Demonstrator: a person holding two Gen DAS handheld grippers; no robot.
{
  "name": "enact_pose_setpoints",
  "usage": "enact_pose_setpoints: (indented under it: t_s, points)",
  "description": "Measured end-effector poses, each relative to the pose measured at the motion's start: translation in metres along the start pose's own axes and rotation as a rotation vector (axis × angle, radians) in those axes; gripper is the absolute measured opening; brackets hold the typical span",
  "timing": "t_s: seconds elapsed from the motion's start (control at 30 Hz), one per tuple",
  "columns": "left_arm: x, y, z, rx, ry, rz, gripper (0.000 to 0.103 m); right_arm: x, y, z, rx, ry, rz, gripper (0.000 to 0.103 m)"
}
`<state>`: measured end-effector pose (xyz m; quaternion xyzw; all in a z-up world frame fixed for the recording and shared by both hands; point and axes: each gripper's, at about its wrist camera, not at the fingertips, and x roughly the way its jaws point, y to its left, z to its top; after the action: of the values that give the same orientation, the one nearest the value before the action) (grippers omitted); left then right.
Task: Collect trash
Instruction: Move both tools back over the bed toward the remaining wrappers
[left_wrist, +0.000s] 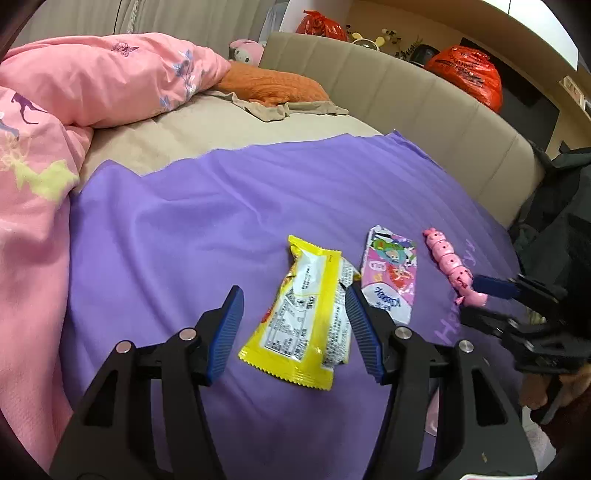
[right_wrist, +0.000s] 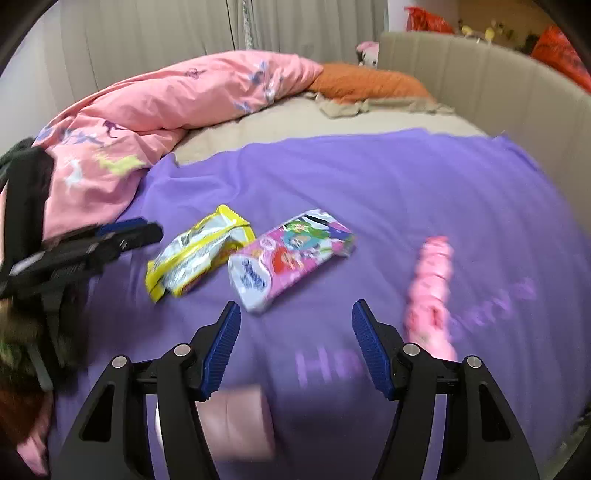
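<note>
The left gripper (left_wrist: 293, 325) is hovering with jaws spread wide around the crinkled yellow foil snack wrapper (left_wrist: 303, 317), its small print unreadable. Just right of it lies the pink cartoon-printed tissue pack (left_wrist: 391, 275). The right gripper (right_wrist: 291, 341) is gaping open above bare purple cloth (right_wrist: 369, 192) lettered "Ha…", beside the pink segmented plastic toy (right_wrist: 430, 288).

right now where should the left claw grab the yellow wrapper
Across its narrow middle, coming straight down from above. The yellow wrapper lies flat and lengthwise between the open left claw fingers, so closing pinches its long edges and bunches the thin film upward.
</note>
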<state>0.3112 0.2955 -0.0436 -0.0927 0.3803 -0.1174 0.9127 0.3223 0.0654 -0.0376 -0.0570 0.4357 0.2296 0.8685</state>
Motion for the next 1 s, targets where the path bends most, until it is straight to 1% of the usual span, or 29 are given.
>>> enact_pose_setpoints:
  t_s: [0.17, 0.2, 0.23, 0.3, 0.33, 0.43, 0.5, 0.63, 0.67, 0.73, 0.8, 0.87, 0.93, 1.0]
  points:
    - [0.006, -0.003, -0.001, 0.027, 0.012, 0.000, 0.054, 0.050, -0.013, 0.025, 0.118, 0.058, 0.038, 0.057]
    - [0.005, -0.003, -0.002, 0.029, 0.011, -0.002, 0.054, 0.057, -0.015, 0.027, 0.133, 0.068, 0.042, 0.055]
    - [0.005, -0.003, -0.002, 0.030, 0.010, -0.003, 0.054, 0.063, -0.016, 0.028, 0.146, 0.080, 0.049, 0.049]
    - [0.006, -0.002, -0.002, 0.031, 0.012, -0.004, 0.054, 0.074, -0.018, 0.030, 0.169, 0.102, 0.079, 0.043]
    - [0.007, -0.002, -0.002, 0.029, 0.013, -0.005, 0.054, 0.076, -0.018, 0.030, 0.169, 0.101, 0.095, 0.034]
    - [0.007, -0.001, -0.004, 0.021, 0.017, -0.015, 0.054, 0.071, -0.019, 0.029, 0.155, 0.084, 0.150, 0.015]
    - [0.009, -0.001, -0.004, 0.018, 0.021, -0.038, 0.054, 0.063, -0.018, 0.028, 0.133, 0.057, 0.151, 0.008]
    - [0.015, -0.006, -0.008, 0.029, 0.053, -0.094, 0.054, 0.035, -0.020, 0.023, 0.097, 0.013, 0.139, 0.006]
    - [0.018, -0.008, -0.009, 0.038, 0.066, -0.108, 0.054, 0.025, -0.022, 0.020, 0.084, 0.003, 0.122, 0.006]
    - [0.020, -0.012, -0.012, 0.058, 0.069, -0.099, 0.056, 0.006, -0.026, 0.012, 0.066, -0.015, 0.090, 0.006]
    - [0.023, -0.015, -0.013, 0.073, 0.072, -0.090, 0.061, -0.014, -0.034, 0.003, 0.058, -0.031, 0.057, 0.006]
    - [0.027, -0.014, -0.013, 0.066, 0.085, -0.080, 0.061, -0.030, -0.040, -0.007, 0.058, -0.039, 0.026, 0.006]
    - [0.030, -0.011, -0.014, 0.050, 0.091, -0.073, 0.061, -0.044, -0.050, -0.023, 0.087, -0.034, 0.033, 0.006]
    - [0.032, -0.008, -0.015, 0.035, 0.095, -0.073, 0.061, -0.047, -0.054, -0.034, 0.093, -0.019, 0.024, 0.006]
